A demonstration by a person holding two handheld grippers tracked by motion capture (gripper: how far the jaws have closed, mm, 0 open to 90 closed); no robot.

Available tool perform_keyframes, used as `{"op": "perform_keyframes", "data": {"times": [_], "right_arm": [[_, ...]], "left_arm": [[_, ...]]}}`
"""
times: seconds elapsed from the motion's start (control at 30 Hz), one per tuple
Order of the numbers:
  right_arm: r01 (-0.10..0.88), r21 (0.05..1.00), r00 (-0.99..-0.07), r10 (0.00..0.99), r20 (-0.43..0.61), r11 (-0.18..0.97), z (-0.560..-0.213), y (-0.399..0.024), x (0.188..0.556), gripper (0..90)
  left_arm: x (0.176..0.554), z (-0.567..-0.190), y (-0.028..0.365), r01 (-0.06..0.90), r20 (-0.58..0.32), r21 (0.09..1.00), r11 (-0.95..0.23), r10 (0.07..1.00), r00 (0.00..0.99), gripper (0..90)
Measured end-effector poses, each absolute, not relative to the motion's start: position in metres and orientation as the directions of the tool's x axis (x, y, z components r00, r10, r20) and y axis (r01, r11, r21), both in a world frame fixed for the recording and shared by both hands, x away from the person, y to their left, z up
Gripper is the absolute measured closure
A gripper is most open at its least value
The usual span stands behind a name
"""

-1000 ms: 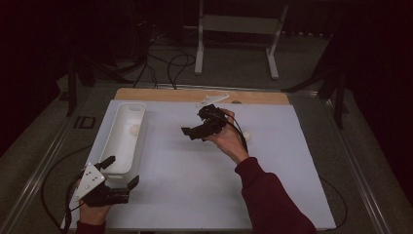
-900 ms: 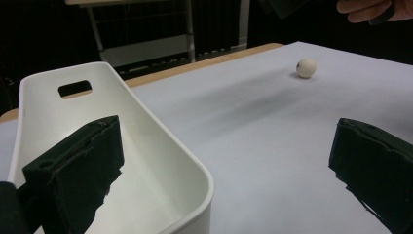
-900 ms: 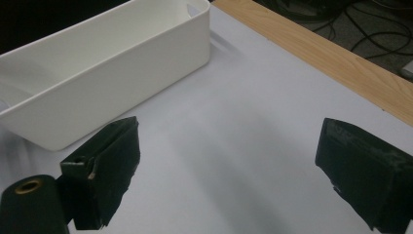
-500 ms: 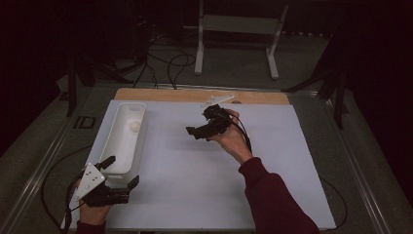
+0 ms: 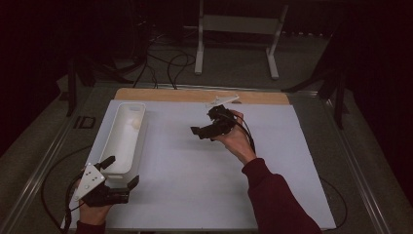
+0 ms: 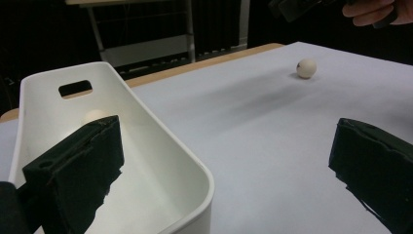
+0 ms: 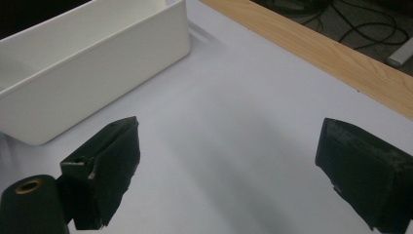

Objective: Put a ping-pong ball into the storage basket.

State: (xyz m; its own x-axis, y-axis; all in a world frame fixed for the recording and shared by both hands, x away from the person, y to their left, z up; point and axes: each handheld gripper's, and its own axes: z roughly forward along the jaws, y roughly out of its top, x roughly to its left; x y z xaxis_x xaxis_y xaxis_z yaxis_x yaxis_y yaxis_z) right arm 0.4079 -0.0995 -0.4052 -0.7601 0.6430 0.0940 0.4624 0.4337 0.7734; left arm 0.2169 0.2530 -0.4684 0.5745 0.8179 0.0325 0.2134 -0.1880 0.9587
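1. Left gripper view: the loose ball [image 6: 306, 68] sits on the white mat [image 6: 272, 146], well out from the bin [image 6: 195, 165] toward the far edge of the table. It lies just below our right hand [image 6: 375, 10]. The second ball [image 6: 95, 116] is already in the bin's far end.
2. High view: the right gripper [image 5: 203, 122] hangs over the mat's far middle. Its jaws are wide apart and hold nothing.
3. Right gripper view: we're aimed at the bin [image 7: 97, 63] and the wooden strip [image 7: 311, 48], with bare mat between the jaws. Risk: if we drop from this heading we close on air or clip the ball sideways.
4. It's a bare ball on a flat mat, so any nudge rolls it. The far edge is near and we see no lip there.
5. A pinch off-centre likely squirts the ball out. We'd want the jaws square across its middle first.
6. The left gripper [image 5: 122, 171] is spread open and grips nothing. One jaw is inside the bin's near end and the other is over the mat. Risk: a twitch there shoves or tips the bin and shifts our drop target.
7. Releasing from high up could bounce the ball back out of the bin.
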Motion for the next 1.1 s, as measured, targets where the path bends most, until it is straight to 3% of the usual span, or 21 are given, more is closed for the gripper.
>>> {"op": "perform_keyframes", "data": {"times": [1.1], "right_arm": [[0.498,0.751,-0.722,0.687,0.083,0.432,-0.415,-0.132,0.411,8.7]], "left_arm": [[0.217,-0.469,0.252,0.214,0.034,0.958,-0.192,0.816,0.577,0.0]]}}
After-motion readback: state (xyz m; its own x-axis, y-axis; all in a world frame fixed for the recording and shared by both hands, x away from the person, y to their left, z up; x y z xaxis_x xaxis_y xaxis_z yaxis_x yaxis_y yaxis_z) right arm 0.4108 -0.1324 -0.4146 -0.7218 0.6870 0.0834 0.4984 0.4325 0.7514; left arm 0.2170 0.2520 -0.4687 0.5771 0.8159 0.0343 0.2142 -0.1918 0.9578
